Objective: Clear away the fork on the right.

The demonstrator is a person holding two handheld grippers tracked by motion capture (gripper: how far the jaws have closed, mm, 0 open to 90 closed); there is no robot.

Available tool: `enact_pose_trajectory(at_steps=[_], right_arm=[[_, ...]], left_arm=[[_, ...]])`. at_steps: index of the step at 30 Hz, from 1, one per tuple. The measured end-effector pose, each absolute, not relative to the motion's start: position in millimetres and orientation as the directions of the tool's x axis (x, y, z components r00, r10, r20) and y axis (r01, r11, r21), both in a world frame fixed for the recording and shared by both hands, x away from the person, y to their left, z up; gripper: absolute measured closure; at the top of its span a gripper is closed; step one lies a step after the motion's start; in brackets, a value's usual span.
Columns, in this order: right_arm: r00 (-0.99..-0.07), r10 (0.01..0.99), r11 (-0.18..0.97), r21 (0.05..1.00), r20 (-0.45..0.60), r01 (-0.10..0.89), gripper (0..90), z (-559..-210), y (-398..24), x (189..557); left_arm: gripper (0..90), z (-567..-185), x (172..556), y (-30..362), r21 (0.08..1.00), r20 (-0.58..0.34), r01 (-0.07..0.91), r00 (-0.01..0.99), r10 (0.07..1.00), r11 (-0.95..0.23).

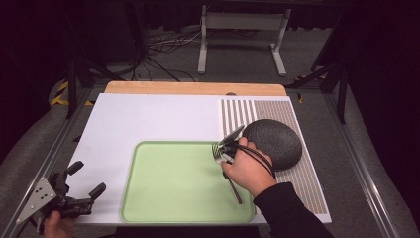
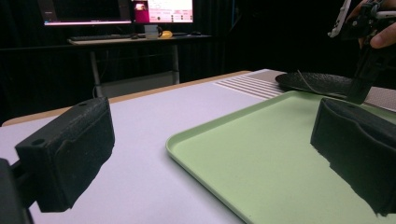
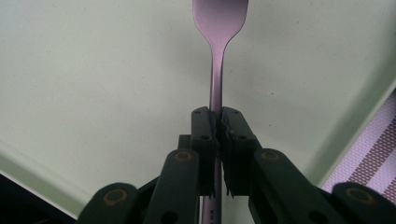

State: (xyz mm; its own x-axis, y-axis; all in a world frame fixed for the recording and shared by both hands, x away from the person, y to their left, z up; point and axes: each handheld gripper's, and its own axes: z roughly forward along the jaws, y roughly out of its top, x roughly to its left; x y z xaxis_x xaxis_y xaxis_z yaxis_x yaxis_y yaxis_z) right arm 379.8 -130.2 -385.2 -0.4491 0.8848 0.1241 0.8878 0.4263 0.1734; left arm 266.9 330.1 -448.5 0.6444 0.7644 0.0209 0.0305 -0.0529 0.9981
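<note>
A metal fork (image 1: pixel 233 188) lies slanted over the right part of the light green tray (image 1: pixel 173 183), tines (image 1: pixel 216 148) toward the far side. My right gripper (image 1: pixel 225 155), held by a hand, is shut on the fork's neck. In the right gripper view the jaws (image 3: pixel 218 114) pinch the fork (image 3: pixel 217 70), whose head points away over the tray (image 3: pixel 93 93). My left gripper (image 1: pixel 86 179) is open at the table's near left corner, off the tray. Its jaws (image 2: pixel 215 135) frame the tray's (image 2: pixel 261 154) near left corner, with nothing between them.
A dark oval plate (image 1: pixel 273 143) rests on a striped placemat (image 1: pixel 302 178) just right of the tray, close behind the right hand; it also shows in the left gripper view (image 2: pixel 317 83). A white mat (image 1: pixel 148 119) covers the table. Beyond are a desk frame and cables.
</note>
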Motion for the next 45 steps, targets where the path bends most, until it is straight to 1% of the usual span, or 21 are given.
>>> enact_pose_trajectory(at_steps=[17,24,30,32,36,39,40,41,42,43,44,45], right_arm=[[-0.402,0.907,0.389,0.116,0.125,0.914,83.8,-403,-133,385],[-0.378,0.918,0.367,0.104,0.124,0.925,83.6,-406,-136,387],[-0.376,0.921,0.366,0.102,0.105,0.925,83.6,-409,-135,386],[-0.377,0.92,0.367,0.106,0.106,0.924,82.4,-408,-135,387],[-0.404,0.911,0.39,0.141,0.089,0.91,77.7,-403,-133,386],[-0.433,0.896,0.413,0.175,0.095,0.894,69.8,-401,-132,385],[-0.442,0.892,0.42,0.188,0.097,0.888,65.5,-400,-131,385],[-0.456,0.885,0.429,0.213,0.096,0.878,58.4,-400,-130,385],[-0.462,0.881,0.429,0.241,0.098,0.87,47.5,-400,-129,385],[-0.462,0.881,0.429,0.241,0.098,0.87,47.5,-400,-129,385],[-0.478,0.871,0.431,0.294,0.111,0.853,38.2,-400,-128,385],[-0.5,0.856,0.436,0.339,0.129,0.834,31.7,-400,-127,385]], left_arm=[[0.3,-448,267,330,0.998,0.02,0.033,0.647,0.762,-0.054],[0.3,-448,267,330,0.998,0.02,0.033,0.647,0.763,-0.055],[0.3,-448,267,329,0.998,0.024,0.032,0.649,0.761,-0.059],[0.3,-448,267,329,0.998,0.022,0.033,0.648,0.761,-0.057],[0.3,-448,267,330,0.998,0.022,0.032,0.648,0.762,-0.057],[0.3,-448,267,330,0.998,0.023,0.032,0.649,0.761,-0.058],[0.3,-448,267,330,0.998,0.022,0.033,0.648,0.761,-0.057],[0.3,-448,267,330,0.998,0.023,0.032,0.648,0.761,-0.057],[0.4,-448,267,330,0.998,0.024,0.031,0.648,0.762,-0.057],[0.4,-448,267,330,0.998,0.024,0.031,0.648,0.762,-0.057],[0.4,-448,267,330,0.998,0.022,0.032,0.647,0.762,-0.057],[0.3,-448,267,330,0.998,0.021,0.033,0.648,0.762,-0.056]])
